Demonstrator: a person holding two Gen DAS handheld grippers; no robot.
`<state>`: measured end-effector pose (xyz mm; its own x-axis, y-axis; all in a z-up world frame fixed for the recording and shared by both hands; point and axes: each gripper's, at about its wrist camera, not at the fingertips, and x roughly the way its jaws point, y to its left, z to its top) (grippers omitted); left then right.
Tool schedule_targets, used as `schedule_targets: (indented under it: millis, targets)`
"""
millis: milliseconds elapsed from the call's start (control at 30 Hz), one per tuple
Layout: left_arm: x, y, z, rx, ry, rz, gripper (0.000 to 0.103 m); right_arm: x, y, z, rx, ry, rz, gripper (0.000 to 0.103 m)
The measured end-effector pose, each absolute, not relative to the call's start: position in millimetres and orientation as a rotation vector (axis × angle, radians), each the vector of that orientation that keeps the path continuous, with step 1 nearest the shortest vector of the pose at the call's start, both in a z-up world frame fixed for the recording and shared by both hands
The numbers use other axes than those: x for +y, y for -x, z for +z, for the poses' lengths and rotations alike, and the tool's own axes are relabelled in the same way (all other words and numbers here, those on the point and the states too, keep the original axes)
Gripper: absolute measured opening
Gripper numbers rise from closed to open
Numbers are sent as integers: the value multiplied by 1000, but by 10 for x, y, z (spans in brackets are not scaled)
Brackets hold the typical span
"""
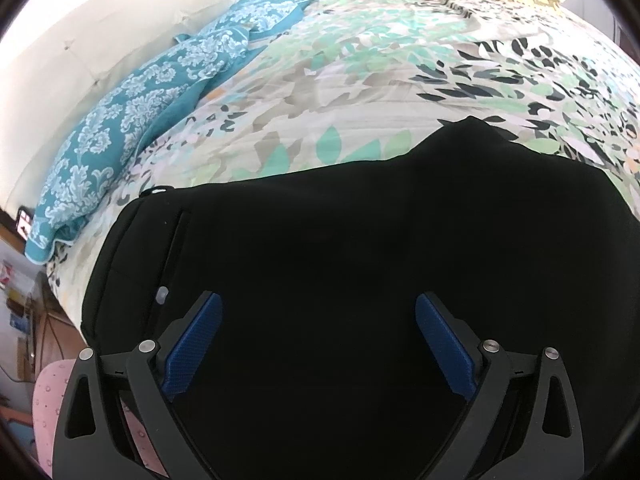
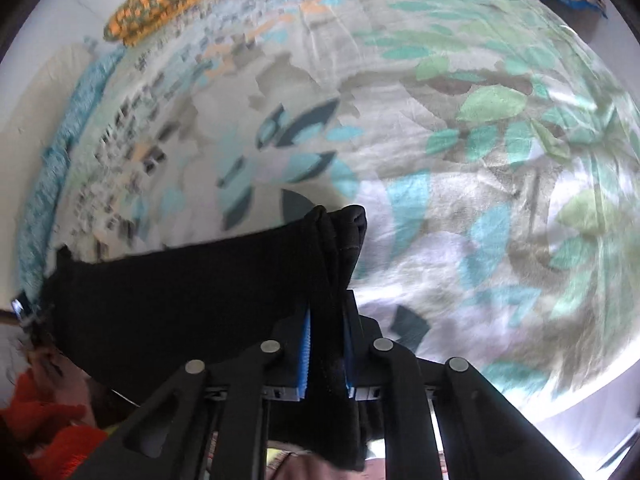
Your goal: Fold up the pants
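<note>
Black pants (image 1: pixel 340 260) lie on the bedspread (image 1: pixel 360 92). Left gripper (image 1: pixel 318 312) stands wide above them; right gripper (image 2: pixel 327 320) clamps a bunched edge.

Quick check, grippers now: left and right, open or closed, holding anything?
Left gripper: open, empty, over the black pants.
Right gripper: shut on the pants' bunched edge.

Bare bedspread (image 1: pixel 360 80) beyond pants (image 1: pixel 360 240); pillows (image 1: pixel 132 120) at edges.

Matt black cloth pants (image 1: pixel 360 240); smooth printed cotton bedspread (image 1: pixel 360 80); ribbed blue pads (image 1: pixel 444 344)
</note>
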<state>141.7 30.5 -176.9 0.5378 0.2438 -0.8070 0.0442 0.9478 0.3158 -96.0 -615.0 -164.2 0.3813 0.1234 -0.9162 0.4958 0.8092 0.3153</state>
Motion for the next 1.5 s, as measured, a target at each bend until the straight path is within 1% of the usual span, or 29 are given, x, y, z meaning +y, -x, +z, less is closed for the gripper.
schedule_targets:
  millis: [100, 167, 300, 367, 467, 633, 767, 833, 900, 933, 967, 1033, 1133, 1200, 1300, 1367, 1400, 1433, 1500]
  targets:
    - [330, -1426, -1760, 1014, -298, 118, 98, -6032, 1050, -1401, 1066, -700, -199, 11]
    - [353, -1441, -1755, 1026, -277, 116, 98, -5834, 1088, -1170, 976, -769, -123, 11]
    - [389, -1484, -1753, 1046, -232, 116, 98, -5357, 1054, -880, 830, -930, 69, 11]
    - [407, -1500, -1749, 1054, -210, 113, 98, -5002, 904, -828, 764, -1020, 175, 11]
    - [454, -1516, -1727, 1060, -178, 108, 98, -4372, 522, -863, 723, -1114, 322, 11]
    - [630, -1539, -1634, 1056, -94, 109, 98, -3283, -302, -1084, 761, -1207, 528, 11]
    - [847, -1559, -1541, 1050, -1, 112, 98, -2373, -997, -1299, 824, -1205, 615, 11]
    - [937, -1549, -1490, 1042, 29, 112, 98, -2035, -1237, -1381, 859, -1154, 602, 11]
    - [999, -1541, -1448, 1034, 51, 112, 98, -1664, -1502, -1503, 903, -1099, 594, 17]
    - [1034, -1534, -1428, 1031, 66, 112, 98, -1567, -1580, -1554, 939, -1082, 583, 31]
    - [1066, -1528, -1412, 1030, 81, 110, 98, -1468, -1667, -1603, 982, -1065, 559, 53]
    - [1126, -1508, -1386, 1033, 125, 89, 98, -1509, -1712, -1577, 998, -1043, 522, 70]
    - [1148, -1465, -1336, 1043, 230, -41, 98, -1815, -1569, -1393, 931, -970, 476, 70]
    - [1072, -1443, -1301, 1053, 279, -176, 98, -2106, -1276, -1230, 885, -827, 399, 70]
    - [713, -1331, -1211, 1044, 224, -411, 96, -2422, -808, -1087, 859, -621, 227, 71]
    - [424, -1232, -1180, 1023, 117, -494, 89, -2637, -449, -1139, 858, -576, 127, 71]
    - [290, -1199, -1203, 1030, 69, -526, 75, -2711, -305, -1174, 858, -581, 98, 71]
    - [161, -1182, -1256, 1052, 29, -551, 65, -2802, -147, -1225, 853, -597, 59, 71]
    - [3, -1152, -1367, 1092, -15, -565, 61, -2987, 90, -1261, 833, -639, 8, 71]
